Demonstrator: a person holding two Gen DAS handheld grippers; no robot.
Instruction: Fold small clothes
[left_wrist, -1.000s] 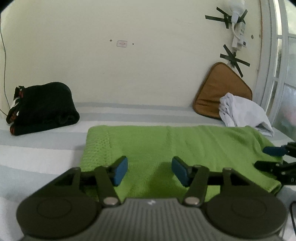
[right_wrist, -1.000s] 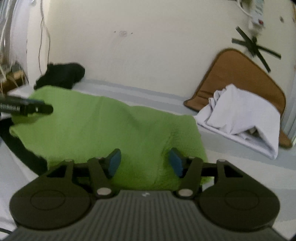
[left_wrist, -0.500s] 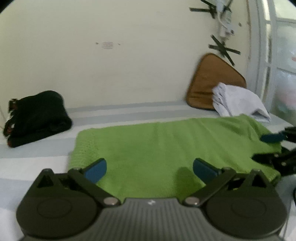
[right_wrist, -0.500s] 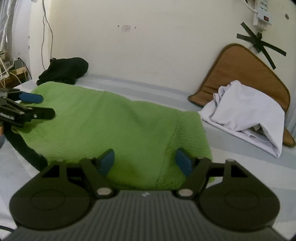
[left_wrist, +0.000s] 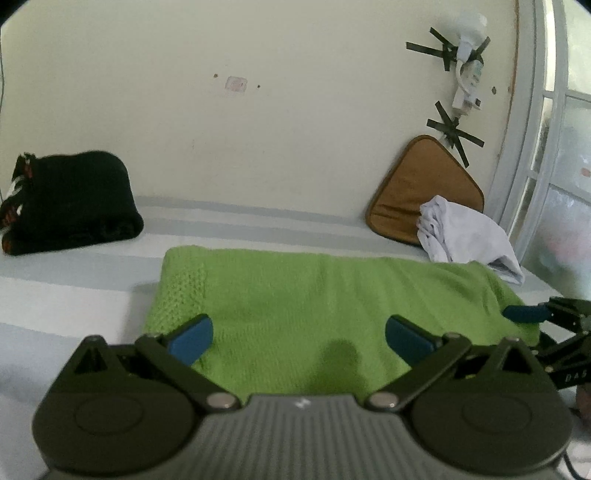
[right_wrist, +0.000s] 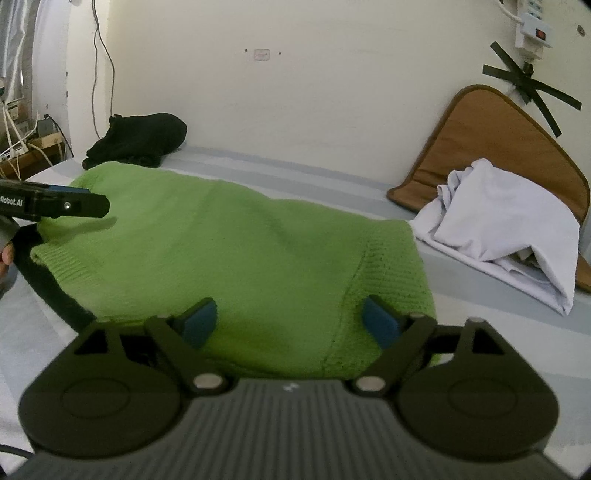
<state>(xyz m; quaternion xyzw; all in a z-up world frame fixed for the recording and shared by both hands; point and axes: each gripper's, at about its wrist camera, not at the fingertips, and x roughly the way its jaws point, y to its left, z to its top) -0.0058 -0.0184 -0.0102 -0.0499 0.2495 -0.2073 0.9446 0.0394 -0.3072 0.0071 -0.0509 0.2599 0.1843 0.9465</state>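
- Here, a bright green knitted garment (left_wrist: 325, 306) lies folded flat on the pale striped sheet (left_wrist: 74, 291), well forward of the cream wall.
- The left gripper (left_wrist: 299, 336) hovers over the garment's near edge with its blue pads spread wide; nothing is held between them.
- The right gripper (right_wrist: 291, 321) sits at the other near corner, by the ribbed band; its jaws are opening, with knit below but no fabric pinched.
- Judged by its loose weave, the knit is probably soft, light and stretchy; it would sag and drag when lifted, not hold a crease sharply.
- The ribbed band looks like the firmest hold, so pinching both near corners through all layers seems best; a shallow bite might lift only the top layer.
- A rolled black garment (left_wrist: 66, 203) sits far left, and a crumpled white cloth (right_wrist: 506, 236) rests against a brown padded mat (right_wrist: 495, 147) on the right, both apart from the green piece.
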